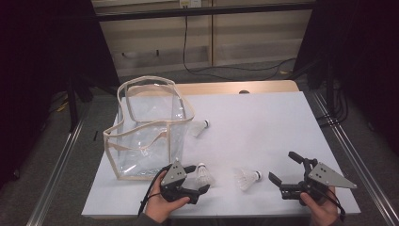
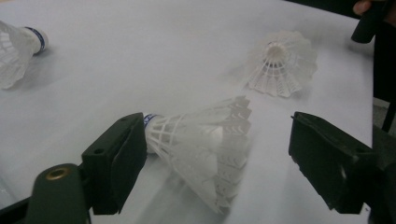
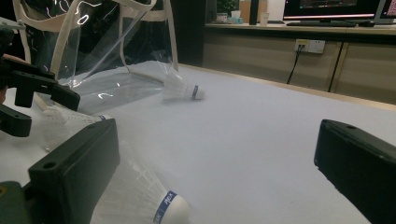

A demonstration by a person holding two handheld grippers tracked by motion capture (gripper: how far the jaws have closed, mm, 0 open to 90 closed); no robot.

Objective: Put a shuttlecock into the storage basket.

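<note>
A white shuttlecock lies on its side between the jaws of my left gripper, near the table's front edge. Its cork end sits right by one jaw, and the other jaw stands clear of the skirt, so the gripper is open. A second shuttlecock lies between the two grippers, just in front of my right gripper. That gripper is open with nothing between its jaws. A third shuttlecock rests beside a clear bag.
The clear plastic bag with beige trim and handles stands open-topped at the left of the white table top. Metal rails run along both sides of the table, and cables lie on the floor behind it.
</note>
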